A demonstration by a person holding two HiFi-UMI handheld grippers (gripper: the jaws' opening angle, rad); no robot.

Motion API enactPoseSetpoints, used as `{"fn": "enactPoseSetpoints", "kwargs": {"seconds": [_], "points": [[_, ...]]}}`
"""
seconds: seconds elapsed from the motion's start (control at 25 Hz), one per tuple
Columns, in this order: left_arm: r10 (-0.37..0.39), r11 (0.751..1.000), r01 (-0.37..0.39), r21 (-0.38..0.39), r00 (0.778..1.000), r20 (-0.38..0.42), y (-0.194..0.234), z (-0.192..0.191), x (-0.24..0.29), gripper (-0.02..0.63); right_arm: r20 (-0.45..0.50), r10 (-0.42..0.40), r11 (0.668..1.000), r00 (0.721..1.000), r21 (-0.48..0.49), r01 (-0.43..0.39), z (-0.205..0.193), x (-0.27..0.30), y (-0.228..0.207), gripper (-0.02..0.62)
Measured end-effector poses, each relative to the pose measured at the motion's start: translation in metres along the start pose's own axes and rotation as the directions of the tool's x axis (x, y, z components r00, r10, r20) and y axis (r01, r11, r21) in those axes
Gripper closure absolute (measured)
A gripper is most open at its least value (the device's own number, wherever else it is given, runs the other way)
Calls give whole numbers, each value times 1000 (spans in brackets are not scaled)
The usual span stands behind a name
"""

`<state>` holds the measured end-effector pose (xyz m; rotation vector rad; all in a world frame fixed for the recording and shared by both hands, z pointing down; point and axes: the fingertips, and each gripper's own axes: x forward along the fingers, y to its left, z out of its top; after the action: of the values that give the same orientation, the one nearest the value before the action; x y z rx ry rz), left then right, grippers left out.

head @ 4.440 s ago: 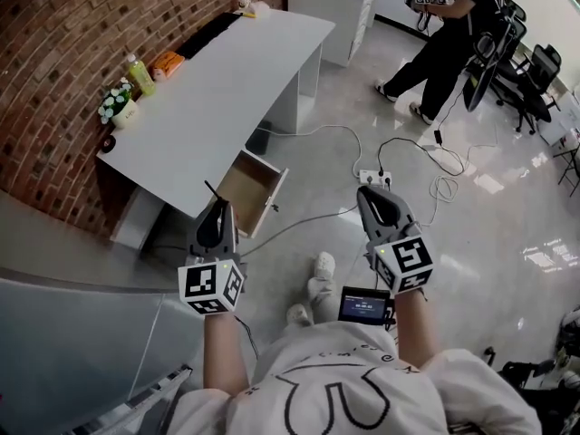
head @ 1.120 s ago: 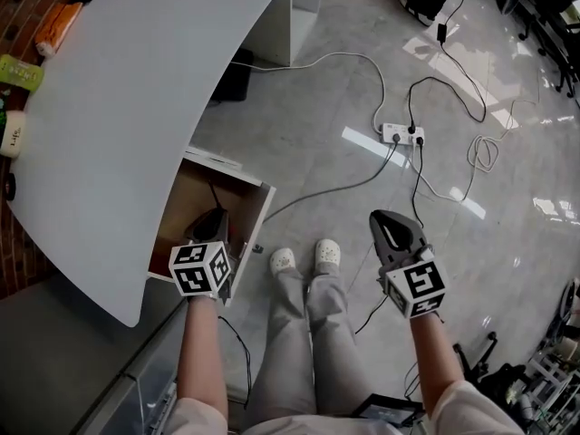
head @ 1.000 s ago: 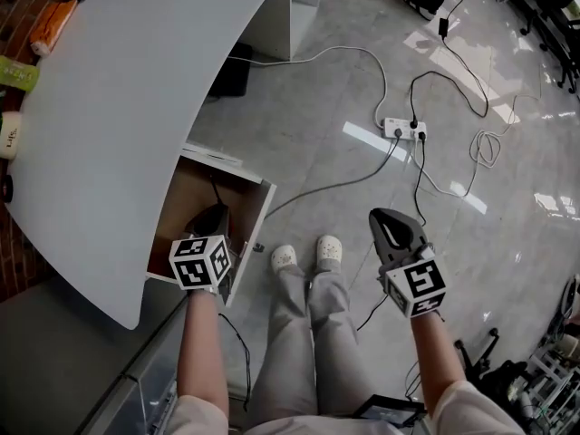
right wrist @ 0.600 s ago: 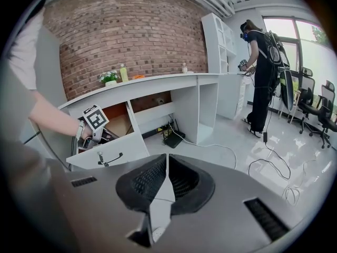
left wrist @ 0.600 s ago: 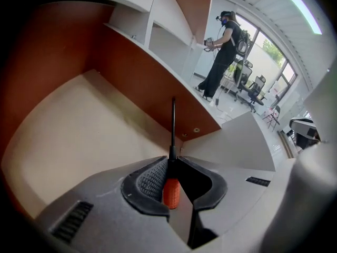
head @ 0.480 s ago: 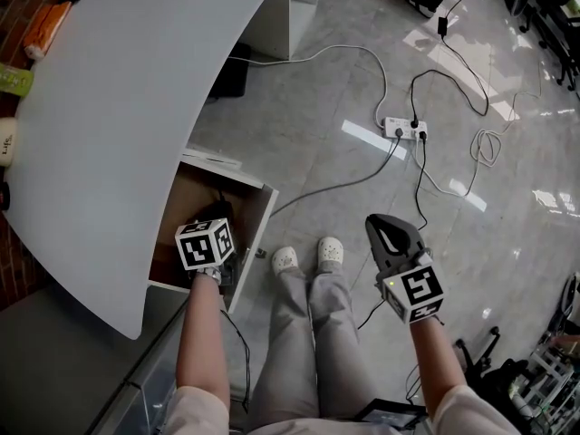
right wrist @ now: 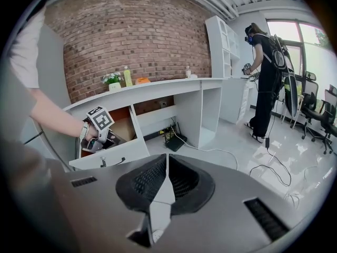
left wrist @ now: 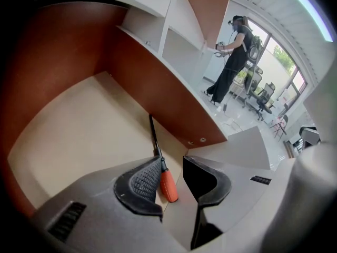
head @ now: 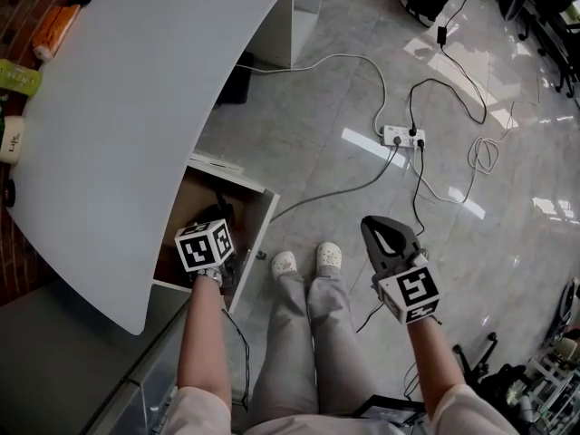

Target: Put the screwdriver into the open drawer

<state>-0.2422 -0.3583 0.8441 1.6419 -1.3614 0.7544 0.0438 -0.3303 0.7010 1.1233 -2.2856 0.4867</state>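
The screwdriver (left wrist: 167,185), with an orange handle and a dark shaft, lies on the floor of the open wooden drawer (left wrist: 79,136), along its right wall. My left gripper (left wrist: 172,165) is down inside the drawer (head: 258,234) with its jaws opening. The handle sits between them, beside the left pad and apart from the right one. In the head view, my left gripper (head: 214,214) hides the screwdriver. My right gripper (head: 376,227) hangs over the floor, shut (right wrist: 166,162) with nothing in it.
The white desk (head: 136,89) overhangs the drawer on the left. A power strip (head: 401,135) and several cables lie on the grey floor ahead. My feet (head: 285,263) stand beside the drawer front. Another person (right wrist: 266,78) stands far off by the chairs.
My left gripper has shifted a little further into the drawer. The right gripper has stayed about where it was.
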Motion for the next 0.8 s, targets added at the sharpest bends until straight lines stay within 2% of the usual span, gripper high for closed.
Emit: {"fn": "enactPoseSetpoints", "kwargs": {"seconds": [0.4, 0.6, 0.8], "points": [[-17, 1000, 17, 0, 999, 49, -27, 13, -55, 494, 43, 8, 1000, 999, -29, -7, 49, -33, 5, 569], [-11, 1000, 12, -18, 997, 71, -41, 17, -88, 546, 67, 1, 1000, 998, -26, 1, 73, -56, 6, 569], [-21, 999, 18, 31, 996, 83, -58, 23, -120, 588, 95, -9, 999, 995, -35, 12, 96, -79, 6, 569]]}}
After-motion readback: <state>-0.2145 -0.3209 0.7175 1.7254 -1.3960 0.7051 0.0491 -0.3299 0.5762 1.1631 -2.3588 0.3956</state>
